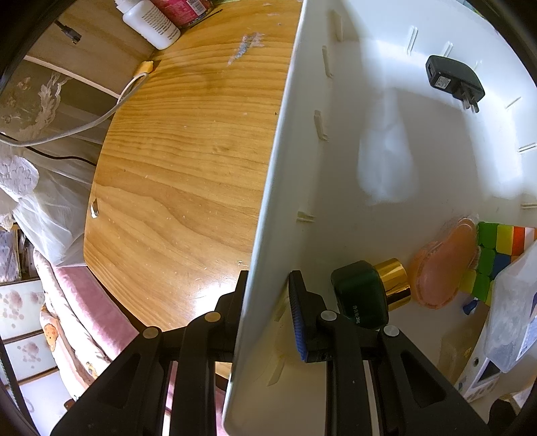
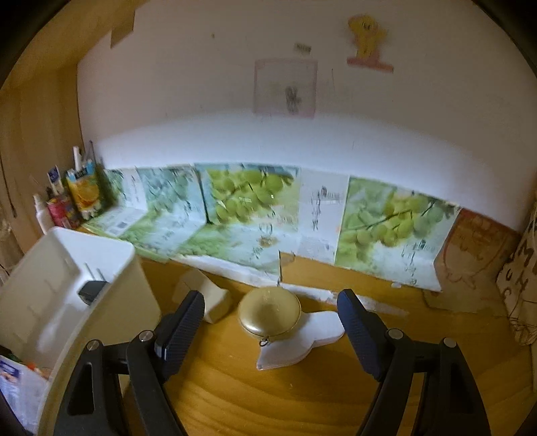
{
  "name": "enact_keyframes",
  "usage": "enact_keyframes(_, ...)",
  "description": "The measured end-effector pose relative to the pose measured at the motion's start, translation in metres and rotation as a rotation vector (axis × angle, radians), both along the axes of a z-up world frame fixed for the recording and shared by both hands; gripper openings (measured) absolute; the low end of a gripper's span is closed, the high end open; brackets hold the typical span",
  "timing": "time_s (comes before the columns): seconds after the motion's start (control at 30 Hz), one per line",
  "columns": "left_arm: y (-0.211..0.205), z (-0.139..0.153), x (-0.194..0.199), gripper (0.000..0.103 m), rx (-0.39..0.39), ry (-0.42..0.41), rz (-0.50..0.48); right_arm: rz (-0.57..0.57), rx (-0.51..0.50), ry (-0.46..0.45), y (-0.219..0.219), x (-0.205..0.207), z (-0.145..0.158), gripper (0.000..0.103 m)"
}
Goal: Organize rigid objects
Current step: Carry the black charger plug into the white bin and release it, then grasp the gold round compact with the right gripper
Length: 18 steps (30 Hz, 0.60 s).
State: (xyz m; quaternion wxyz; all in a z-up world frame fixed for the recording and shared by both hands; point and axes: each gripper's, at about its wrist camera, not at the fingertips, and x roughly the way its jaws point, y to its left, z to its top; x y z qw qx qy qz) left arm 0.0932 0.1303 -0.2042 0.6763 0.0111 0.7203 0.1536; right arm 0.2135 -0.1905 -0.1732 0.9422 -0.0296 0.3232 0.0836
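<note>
My left gripper (image 1: 268, 278) is shut on the side wall of the white bin (image 1: 278, 167), one finger outside and one inside. Inside the bin lie a black power adapter (image 1: 453, 78), a green bottle with a gold cap (image 1: 362, 295), an orange translucent case (image 1: 443, 265), a colourful puzzle cube (image 1: 496, 255) and a clear plastic box (image 1: 513, 312). My right gripper (image 2: 271, 298) stands open above the wooden table, nothing between its fingers. Just ahead of it, a round gold case (image 2: 268, 313) sits on a flat white piece (image 2: 312, 335). A cream block (image 2: 211, 298) lies beside them.
The bin (image 2: 67, 268) stands left of my right gripper. A white bottle (image 1: 151, 23), a juice carton (image 2: 85, 191) and small bottles crowd the table's back left corner. Grape posters (image 2: 248, 198) line the wall. A white cable (image 1: 100, 114) hangs off the table's left edge.
</note>
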Motion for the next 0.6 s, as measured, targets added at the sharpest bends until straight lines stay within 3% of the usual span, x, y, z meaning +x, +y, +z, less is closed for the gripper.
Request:
enact_keyframes(0.27, -0.006, -0.005, 0.004, 0.024, 0.024, 0.025, -0.039, 0.009, -0.056, 0.052, 0.013, 0.025, -0.031, 0.082)
enact_keyframes(0.5, -0.005, -0.003, 0.005, 0.024, 0.016, 0.018, -0.046, -0.004, -0.064, 0.098, 0.017, 0.038, -0.036, 0.082)
enact_keyframes(0.6, -0.005, -0.002, 0.005, 0.024, 0.008, 0.012, -0.042, 0.0, -0.069, 0.108, 0.018, 0.04, -0.038, 0.074)
